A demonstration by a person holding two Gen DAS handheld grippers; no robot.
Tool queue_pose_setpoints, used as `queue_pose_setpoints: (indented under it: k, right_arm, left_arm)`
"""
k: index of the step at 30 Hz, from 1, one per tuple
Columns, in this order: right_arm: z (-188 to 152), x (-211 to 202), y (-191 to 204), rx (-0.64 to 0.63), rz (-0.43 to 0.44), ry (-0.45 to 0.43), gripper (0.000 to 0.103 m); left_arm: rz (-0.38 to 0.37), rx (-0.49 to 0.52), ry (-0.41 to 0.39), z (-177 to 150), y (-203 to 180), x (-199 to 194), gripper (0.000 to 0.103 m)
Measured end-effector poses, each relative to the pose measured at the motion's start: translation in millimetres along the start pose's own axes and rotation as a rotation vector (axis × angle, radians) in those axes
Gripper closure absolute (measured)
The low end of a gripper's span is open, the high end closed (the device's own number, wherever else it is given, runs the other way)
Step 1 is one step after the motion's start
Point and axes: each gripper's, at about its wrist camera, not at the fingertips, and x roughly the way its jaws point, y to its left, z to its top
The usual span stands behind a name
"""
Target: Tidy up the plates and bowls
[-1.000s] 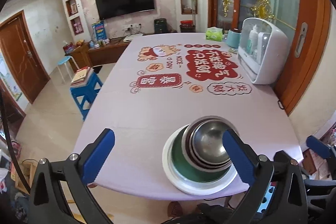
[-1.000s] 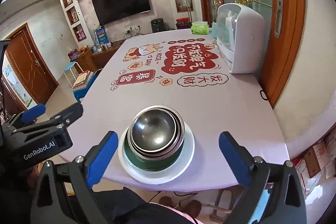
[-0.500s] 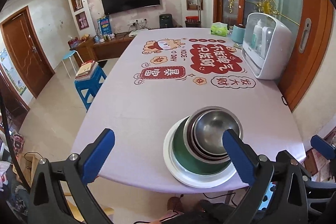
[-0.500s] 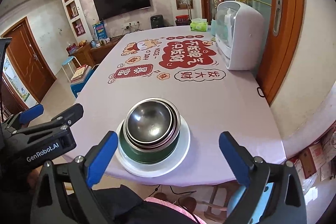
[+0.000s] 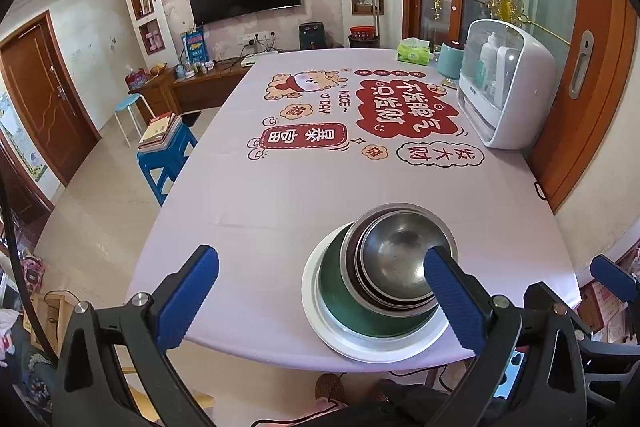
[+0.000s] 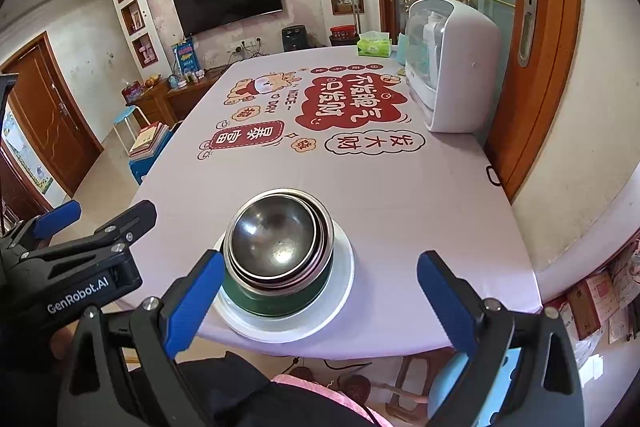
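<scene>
Surface [image 5: 280, 195] is carrying a white plate [image 6: 336, 287] near its front edge; a green bowl [image 6: 276, 301] is sitting upright on it, steel bowls [image 6: 272, 239] nesting inside, mouths facing up. Left claw [image 5: 320, 291] and right claw [image 6: 320, 291] are hovering released, grasping nothing.

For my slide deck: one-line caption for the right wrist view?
Open right gripper before nested steel bowls in a green bowl on a white plate.

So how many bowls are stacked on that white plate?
3 show, maybe more hidden: a green bowl on the plate, a steel bowl nested inside it, and another steel bowl on top.
</scene>
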Motion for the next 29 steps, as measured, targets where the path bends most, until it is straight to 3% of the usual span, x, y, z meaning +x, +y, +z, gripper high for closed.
queue_pose_setpoints:
  k: [16, 29]
  right_arm:
    - [1.5, 14.3, -0.8, -0.007, 0.001, 0.055, 0.005]
    - [1.2, 16.0, -5.9, 0.012, -0.013, 0.07, 0.005]
  left_arm:
    - [-0.016, -0.014, 0.084, -4.9, 1.9, 20.8, 0.001]
    - [-0.037, 0.009, 0.105, -2.9, -1.8, 26.3, 0.001]
